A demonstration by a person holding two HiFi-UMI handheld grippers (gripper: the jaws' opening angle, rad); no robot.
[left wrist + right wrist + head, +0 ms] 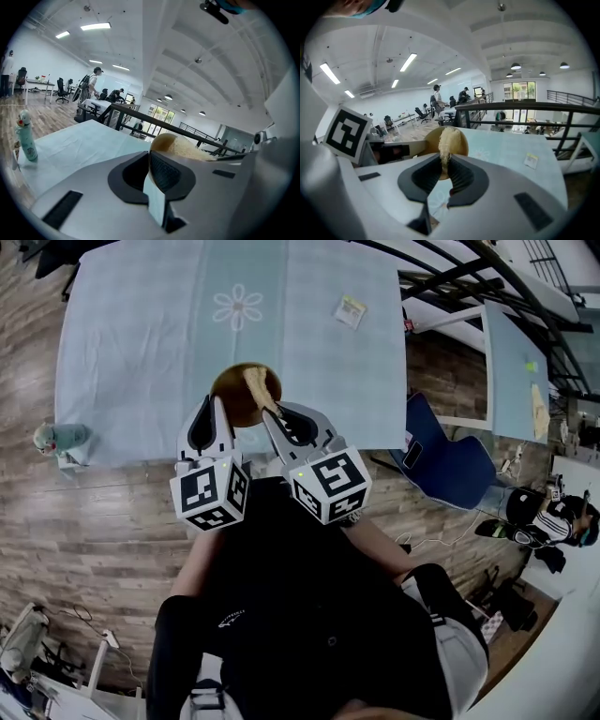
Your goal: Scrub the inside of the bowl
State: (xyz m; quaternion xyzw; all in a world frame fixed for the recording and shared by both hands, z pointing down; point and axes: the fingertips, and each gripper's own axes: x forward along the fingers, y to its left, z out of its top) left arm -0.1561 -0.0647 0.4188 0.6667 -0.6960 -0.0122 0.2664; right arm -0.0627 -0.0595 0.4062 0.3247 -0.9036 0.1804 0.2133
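A brown bowl [232, 395] sits near the front edge of the table with the pale blue cloth [141, 343]. My left gripper [214, 409] is at the bowl's near-left rim. In the left gripper view its jaws [150, 161] stand closed on the rim of the bowl [161, 142]. My right gripper [275, 414] is shut on a tan fibrous scrubber [260, 388], whose far end lies inside the bowl. In the right gripper view the scrubber [447, 139] rises from between the jaws [444, 166] in front of the bowl [461, 141].
A green-capped bottle [62, 439] [26, 137] stands at the table's front left corner. A small card [351, 310] [530, 160] lies at the far right of the cloth. A blue chair [441, 457] and a second table [514, 371] are to the right.
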